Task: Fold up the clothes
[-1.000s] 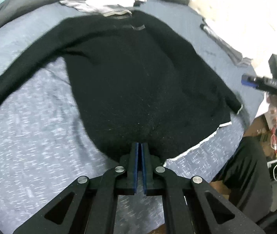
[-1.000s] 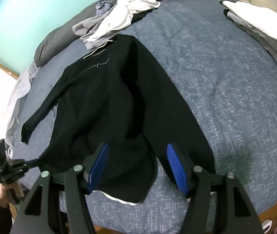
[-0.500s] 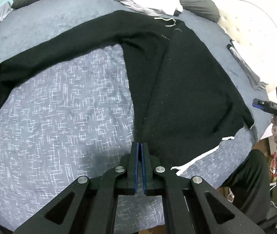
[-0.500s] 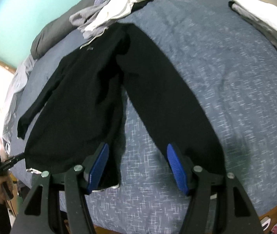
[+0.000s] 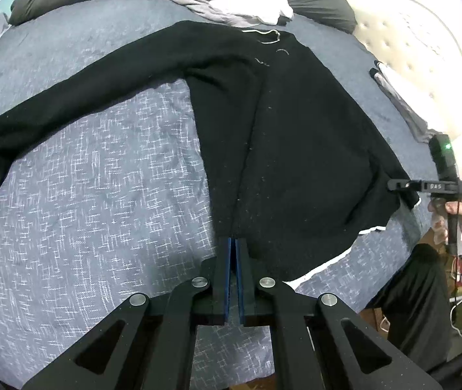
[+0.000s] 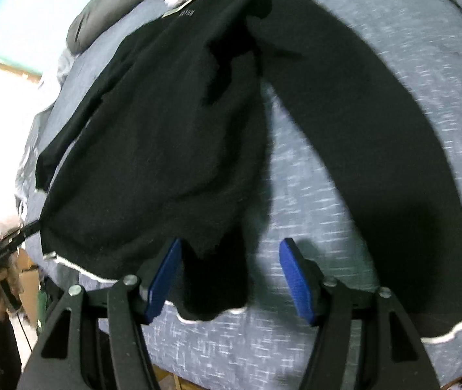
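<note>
A blue-grey cross-hatch patterned bedspread covers the bed, with a heap of grey and white clothes near the dark pillows at its head, and the black long-sleeved sweater with white hem trim lies spread across it. The left gripper has its fingers pressed together on the sweater's hem edge, as half a second ago. The right gripper (fingers spread wide, holding nothing) has come lower and closer, now over the hem corner.
</note>
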